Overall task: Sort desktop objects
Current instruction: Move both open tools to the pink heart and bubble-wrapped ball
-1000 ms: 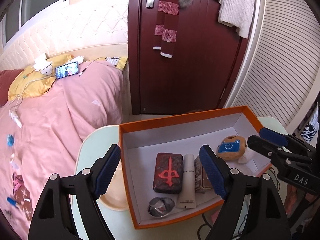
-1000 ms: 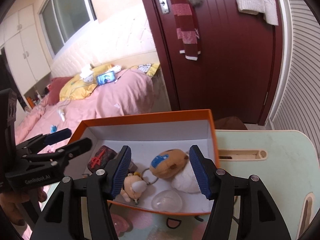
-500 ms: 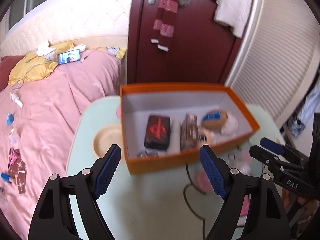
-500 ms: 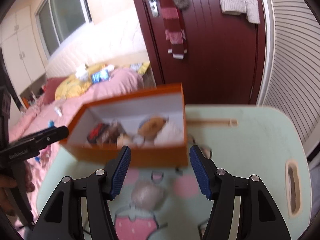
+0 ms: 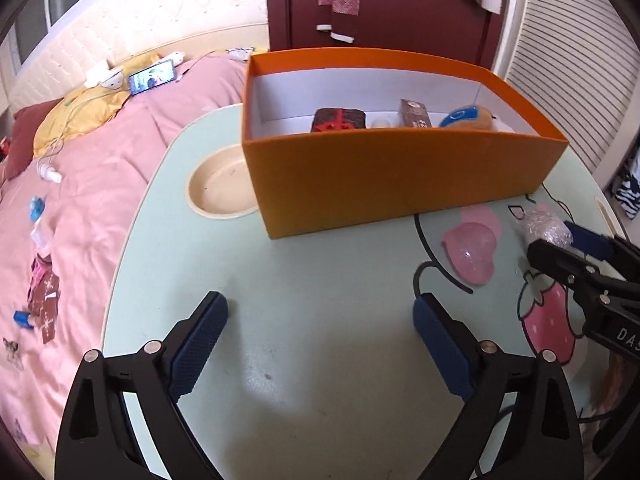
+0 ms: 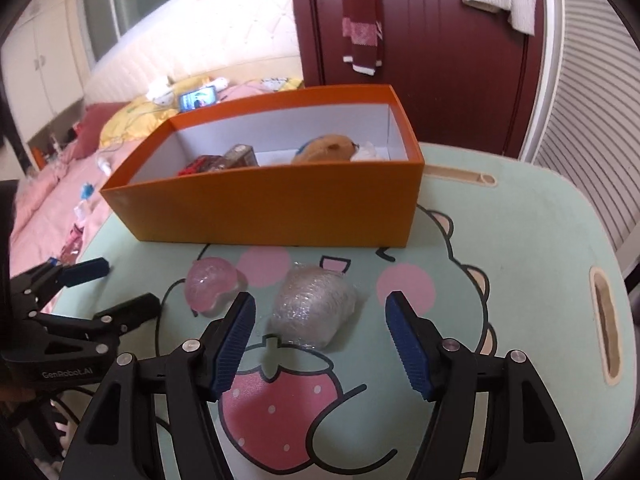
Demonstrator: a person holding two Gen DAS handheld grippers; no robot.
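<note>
Table: one orange box, two loose items outside.

Soft daylight filled both views, entering from the large window at upper left of the right wrist view. The pale mint-green tabletop showed a mild sheen and faint shadows beneath the 2 pairs of black fingers. The open orange cardboard box was evenly lit. Fisheye distortion bent the white slatted wall, dark vignetting filled the corners, and detail looked slightly soft throughout.
</note>
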